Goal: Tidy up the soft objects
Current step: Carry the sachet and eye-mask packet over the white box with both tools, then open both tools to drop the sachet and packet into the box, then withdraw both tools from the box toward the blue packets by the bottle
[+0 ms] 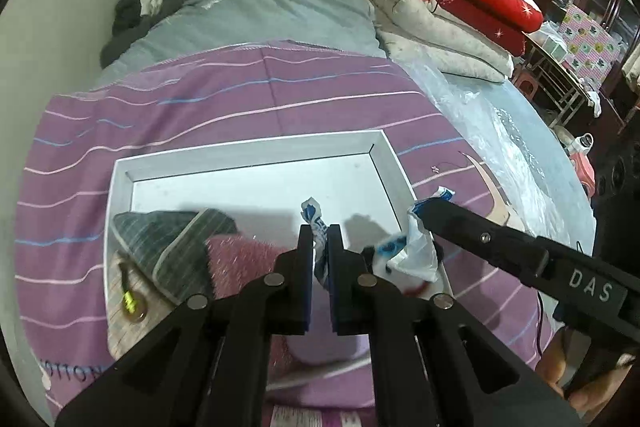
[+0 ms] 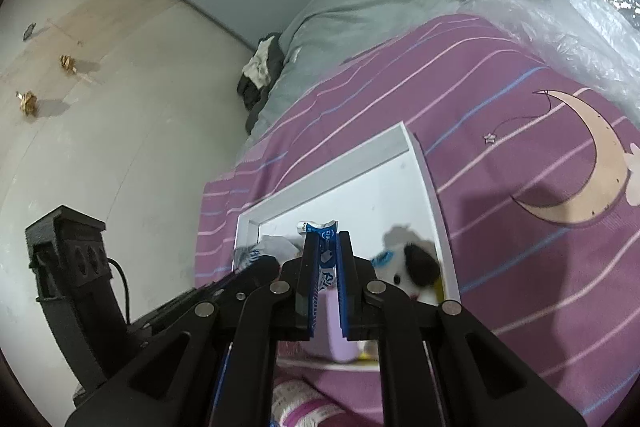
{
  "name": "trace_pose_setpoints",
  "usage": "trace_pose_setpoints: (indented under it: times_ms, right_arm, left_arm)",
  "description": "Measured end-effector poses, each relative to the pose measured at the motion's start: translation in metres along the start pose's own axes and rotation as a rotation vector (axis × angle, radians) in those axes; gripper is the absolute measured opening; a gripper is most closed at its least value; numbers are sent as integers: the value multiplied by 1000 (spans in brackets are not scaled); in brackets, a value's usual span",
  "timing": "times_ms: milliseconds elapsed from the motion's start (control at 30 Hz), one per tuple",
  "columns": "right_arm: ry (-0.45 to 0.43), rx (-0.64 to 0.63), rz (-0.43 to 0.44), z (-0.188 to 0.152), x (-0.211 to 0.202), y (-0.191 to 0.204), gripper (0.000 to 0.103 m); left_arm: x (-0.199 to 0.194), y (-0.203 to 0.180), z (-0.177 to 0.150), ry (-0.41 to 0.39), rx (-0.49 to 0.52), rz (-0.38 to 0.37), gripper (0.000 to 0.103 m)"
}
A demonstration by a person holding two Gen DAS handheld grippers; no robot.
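A white tray [image 1: 248, 157] lies on the purple striped bedspread. In it are a grey striped cloth [image 1: 172, 239], a pink fuzzy cloth [image 1: 244, 255] and a white plush dog with black ears [image 2: 416, 269]. My left gripper [image 1: 320, 231] is shut on one end of a blue-and-white plastic bag [image 1: 416, 251] above the tray. My right gripper [image 2: 328, 239] is shut on the bag's other end [image 2: 326, 251]; it shows as the black arm in the left wrist view [image 1: 426, 207]. The bag hangs between both grippers over the plush dog.
Grey blanket [image 1: 272, 3] and dark clothes [image 1: 136, 15] lie at the bed's far end. Folded quilts [image 1: 452, 7] and clear plastic sheeting [image 1: 500, 131] are to the right. The floor [image 2: 100, 107] is left of the bed.
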State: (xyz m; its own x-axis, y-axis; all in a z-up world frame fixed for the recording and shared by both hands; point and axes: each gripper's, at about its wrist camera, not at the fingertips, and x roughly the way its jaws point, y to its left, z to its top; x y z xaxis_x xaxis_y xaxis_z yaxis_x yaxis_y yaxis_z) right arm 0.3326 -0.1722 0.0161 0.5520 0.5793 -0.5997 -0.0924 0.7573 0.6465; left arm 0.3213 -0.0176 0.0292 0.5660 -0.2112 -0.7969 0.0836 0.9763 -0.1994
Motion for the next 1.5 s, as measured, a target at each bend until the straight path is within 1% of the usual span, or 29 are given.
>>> trace_pose_setpoints:
  times_ms: [200,233,267,300,333,367,400,433,467,533,667,800,833,900,933,967,1033,1067,1100,1133,1200,1300,1367,1467,1500]
  right_arm:
    - [-15,27,8,7,9,-3,7]
    - [-19,28,8,8,10,-3,7]
    - [-25,23,17,8,11,-2,8]
    - [-36,17,25,9,12,-1,9]
    - [-59,19,17,8,11,0,12]
    - [-75,24,1,8,10,0,30]
    - [-87,36,-22,8,8,0,44]
    - [-100,50,-34,8,7,-1,65]
    - [-115,58,-38,8,5,-2,67]
    - [-133,48,-19,6,1,-2,67]
    - [-101,34,-29,5,0,0,67]
    - [-80,18,-44,3,-1,4,67]
    - [-72,14,-42,1,-2,4,65]
    - [-54,21,-30,-2,-4,3,42]
    - [-35,28,-10,-4,-5,2,24]
    - [-5,35,11,-6,-4,0,15]
    - [39,44,35,-10,-1,0,13]
    - [58,44,33,-13,1,1,12]
    - [73,40,17,-15,3,4,12]
    - [90,29,-16,-17,7,8,12]
    - [114,2,-74,-19,13,16,12]
    - [163,-18,-140,-23,23,25,12]
    - [180,-36,-195,-26,28,28,12]
    - [206,-59,-279,-28,37,32,12]
    - [214,-57,-292,-27,40,32,12]
  left_arm:
    - [7,2,7,7,-18,-15,8]
    - [8,4,7,5,-28,-35,10]
    - [9,6,8,10,-43,-56,14]
    - [10,8,8,21,-54,-65,37]
    - [11,12,8,43,-77,-77,66]
    - [11,13,9,41,-87,-102,73]
    - [8,15,8,20,-97,-123,73]
    - [5,16,8,5,-103,-122,73]
    - [1,16,7,-15,-102,-100,73]
    - [-2,14,7,-23,-77,-80,73]
    - [-4,10,4,-17,-52,-58,73]
    - [-6,13,0,-22,-51,-35,73]
    - [-6,15,-2,-18,-54,-29,73]
    - [-8,20,-6,-14,-59,-7,73]
    - [-10,23,-9,-16,-65,13,73]
    - [-12,28,-13,-20,-73,31,71]
    - [-15,35,-19,-12,-80,42,52]
    - [-14,39,-22,2,-88,46,46]
    - [-13,41,-25,17,-92,46,34]
    - [-12,42,-27,28,-91,44,24]
    - [-13,42,-32,30,-79,46,21]
    - [-18,44,-34,18,-81,33,21]
    - [-22,46,-34,10,-89,24,21]
    - [-30,50,-34,-16,-90,41,21]
    - [-32,51,-35,-23,-91,48,21]
